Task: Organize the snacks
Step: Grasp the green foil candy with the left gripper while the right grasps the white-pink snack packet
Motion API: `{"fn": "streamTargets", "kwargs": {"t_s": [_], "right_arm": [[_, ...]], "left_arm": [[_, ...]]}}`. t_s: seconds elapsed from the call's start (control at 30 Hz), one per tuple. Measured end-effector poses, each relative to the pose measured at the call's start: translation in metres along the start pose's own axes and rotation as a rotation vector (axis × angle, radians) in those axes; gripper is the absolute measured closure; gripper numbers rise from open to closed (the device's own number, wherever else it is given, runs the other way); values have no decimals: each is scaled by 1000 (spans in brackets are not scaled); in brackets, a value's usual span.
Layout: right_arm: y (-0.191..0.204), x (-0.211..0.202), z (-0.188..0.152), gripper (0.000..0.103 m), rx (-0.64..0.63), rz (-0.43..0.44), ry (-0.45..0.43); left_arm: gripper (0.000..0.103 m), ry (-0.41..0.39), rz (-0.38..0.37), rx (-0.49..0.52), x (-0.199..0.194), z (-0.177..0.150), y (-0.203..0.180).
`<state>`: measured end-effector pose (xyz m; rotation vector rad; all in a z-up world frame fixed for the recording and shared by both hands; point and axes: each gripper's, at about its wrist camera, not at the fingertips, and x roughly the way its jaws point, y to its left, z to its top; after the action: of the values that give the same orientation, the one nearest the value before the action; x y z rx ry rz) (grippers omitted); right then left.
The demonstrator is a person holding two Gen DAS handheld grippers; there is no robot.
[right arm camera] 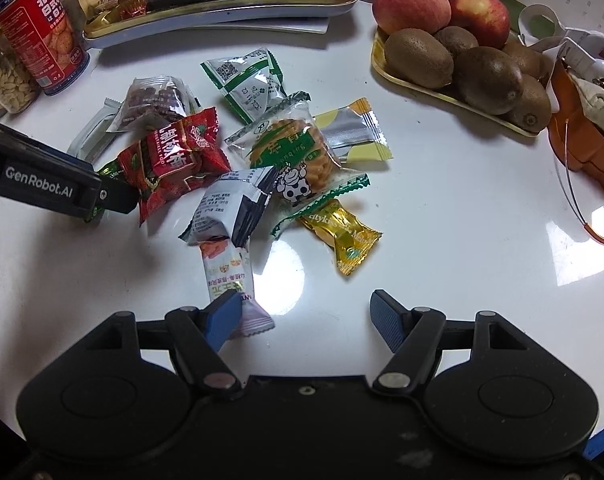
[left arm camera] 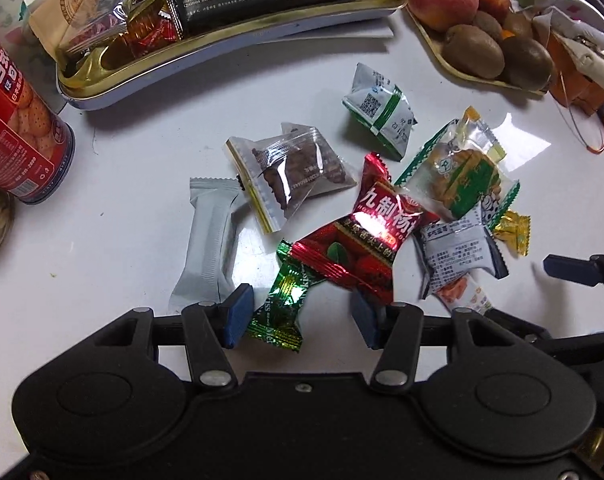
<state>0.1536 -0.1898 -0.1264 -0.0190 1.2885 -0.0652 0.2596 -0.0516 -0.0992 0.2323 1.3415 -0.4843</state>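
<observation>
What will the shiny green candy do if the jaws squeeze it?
The green candy will probably crinkle and bend, since its foil wrapper has loose twisted ends. It looks small and likely light, so it may skid on the glossy white table when nudged. The red packet overlaps one end, so that might shift too.

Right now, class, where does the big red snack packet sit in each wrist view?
Left wrist view: big red snack packet, lower centre, just above the left gripper.
Right wrist view: big red snack packet, left of centre.
Shared landmark: the fruit tray, upper right in both.
</observation>
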Motion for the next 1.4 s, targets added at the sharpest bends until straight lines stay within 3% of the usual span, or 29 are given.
{"fn": "streamTargets", "kwargs": {"t_s": [0.27, 0.53, 0.57, 0.67, 0.73, 0.87, 0.97, 1.1, 1.17, 1.27, 1.4], "right_arm": [[-1, 1, 2, 29, 22, 3, -3], [13, 5, 11, 29, 0, -19, 6], [13, 4, 12, 29, 11, -3, 12], [-2, 0, 14, 29, 157, 189, 62], [-10, -3, 15, 29, 228, 253, 62], [-1, -1, 18, 28, 177, 206, 63], [7, 6, 20, 29, 148, 233, 68], [19, 15, 21, 48, 78, 212, 61], [24, 16, 19, 48, 42, 197, 44], [30, 15, 19, 64, 17, 173, 21], [30, 17, 20, 77, -1, 163, 17]], "left_arm": [[44, 0, 26, -9, 1, 0, 2], [43, 8, 7, -45, -2, 2, 9], [43, 8, 5, -46, -2, 2, 9], [43, 4, 3, -48, -2, 3, 10], [43, 2, 2, -53, -2, 4, 10], [43, -4, 0, -60, -3, 4, 12], [43, -9, 3, -54, -3, 3, 11], [43, -10, 6, -45, -4, 3, 10], [43, -10, 4, -41, -4, 3, 9], [44, -11, 7, -36, -4, 4, 8], [49, -17, 34, -3, -3, 3, 2]]}}
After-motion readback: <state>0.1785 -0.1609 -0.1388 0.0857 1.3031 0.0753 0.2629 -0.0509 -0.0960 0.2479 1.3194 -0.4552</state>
